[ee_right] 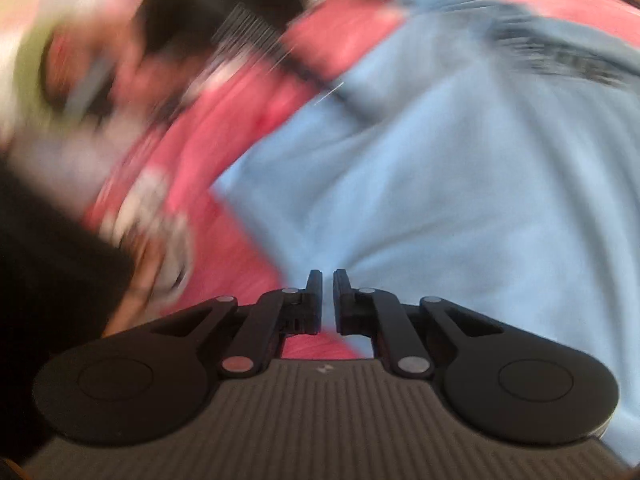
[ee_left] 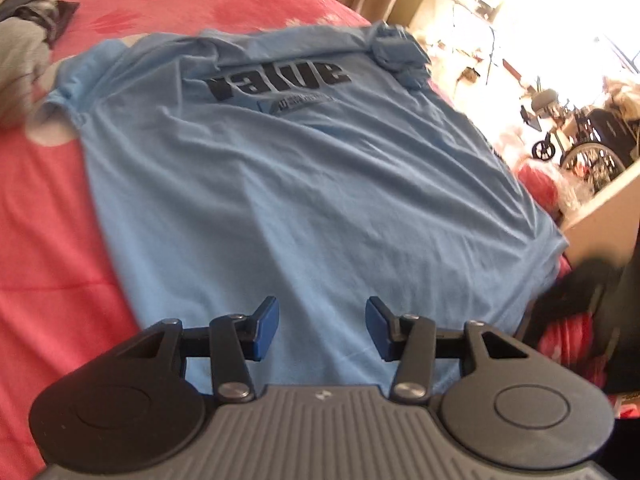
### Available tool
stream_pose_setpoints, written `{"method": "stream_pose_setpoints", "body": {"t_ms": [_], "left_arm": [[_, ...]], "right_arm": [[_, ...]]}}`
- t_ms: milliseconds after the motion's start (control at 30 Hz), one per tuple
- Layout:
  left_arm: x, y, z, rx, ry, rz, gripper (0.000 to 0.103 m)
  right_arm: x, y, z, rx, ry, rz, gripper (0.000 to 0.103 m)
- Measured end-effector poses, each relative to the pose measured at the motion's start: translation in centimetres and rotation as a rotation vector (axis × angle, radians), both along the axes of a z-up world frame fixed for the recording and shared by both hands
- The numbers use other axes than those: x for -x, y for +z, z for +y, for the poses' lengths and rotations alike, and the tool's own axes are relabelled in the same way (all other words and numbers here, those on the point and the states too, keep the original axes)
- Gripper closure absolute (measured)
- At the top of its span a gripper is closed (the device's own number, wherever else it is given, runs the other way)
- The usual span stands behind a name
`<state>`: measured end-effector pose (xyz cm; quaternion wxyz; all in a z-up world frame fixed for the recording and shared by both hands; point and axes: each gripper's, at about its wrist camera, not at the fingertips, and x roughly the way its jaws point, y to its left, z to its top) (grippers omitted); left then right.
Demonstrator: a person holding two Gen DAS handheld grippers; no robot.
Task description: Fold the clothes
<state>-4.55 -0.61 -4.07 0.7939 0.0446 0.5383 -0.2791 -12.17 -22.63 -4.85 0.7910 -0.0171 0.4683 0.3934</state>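
Observation:
A light blue T-shirt with dark lettering lies spread flat on a pink bed cover, hem towards me, both sleeves bunched at the far end. My left gripper hovers over the shirt's near hem with its blue-padded fingers wide apart and nothing between them. In the blurred right wrist view the same blue T-shirt fills the right side. My right gripper hangs over the shirt's edge where it meets the pink cover, its jaws nearly together with only a thin gap and nothing visibly held.
A heap of grey and dark clothes lies at the far left of the bed. The bed's right edge drops to a bright room with a wheelchair and a beige ledge. Dark, blurred shapes fill the right wrist view's left side.

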Motion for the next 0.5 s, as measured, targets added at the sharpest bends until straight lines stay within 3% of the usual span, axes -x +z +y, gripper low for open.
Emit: {"method": "stream_pose_setpoints", "body": {"t_ms": [100, 200, 233, 267, 333, 500], "left_arm": [[-0.5, -0.8, -0.5, -0.042, -0.036, 0.022, 0.054], [-0.9, -1.6, -0.9, -0.075, -0.049, 0.036, 0.054], [-0.9, -1.9, -1.0, -0.079, -0.047, 0.038, 0.054], [-0.9, -2.2, -1.1, -0.082, -0.045, 0.041, 0.054], [-0.8, -2.7, -1.2, -0.084, -0.033, 0.040, 0.054], [-0.4, -3.4, -1.1, -0.082, 0.003, 0.031, 0.052]], "right_arm": [[-3.6, 1.3, -5.8, -0.014, -0.255, -0.054, 0.095], [-7.3, 2.7, -11.6, -0.028, -0.511, -0.108, 0.073], [-8.5, 3.1, -13.5, -0.033, -0.595, -0.127, 0.072], [-9.8, 3.2, -14.5, -0.007, -0.637, -0.171, 0.071], [-12.5, 3.1, -15.6, 0.057, -0.712, -0.230, 0.059], [-17.4, 1.6, -14.3, 0.183, -0.671, -0.269, 0.051]]}}
